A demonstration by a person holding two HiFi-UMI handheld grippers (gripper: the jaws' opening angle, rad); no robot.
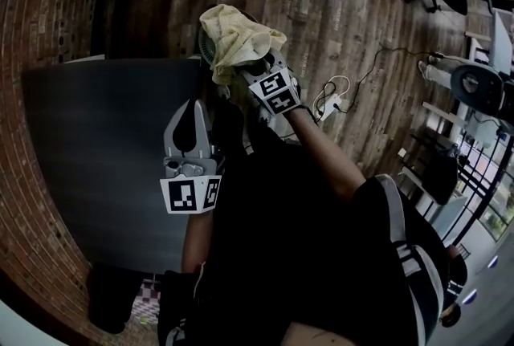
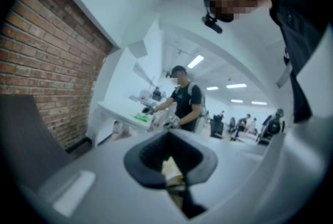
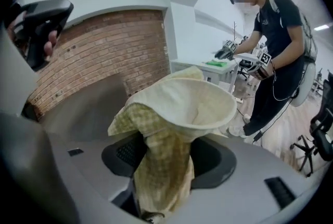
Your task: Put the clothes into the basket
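Head view: pale yellow checked cloth at upper centre, clamped in right gripper, beyond dark grey table; left gripper at centre left, above the table | Left gripper view: left gripper jaws narrow, nearly together | Right gripper view: right gripper jaws pinch the cloth, which is bunched upward.

Cloth lower end cut off at bottom edge, right gripper tips covered by cloth at upper centre, round object behind cloth mostly hidden, pale scrap in left gripper view blurred.

Open room over the grey table, brick wall right beside it.
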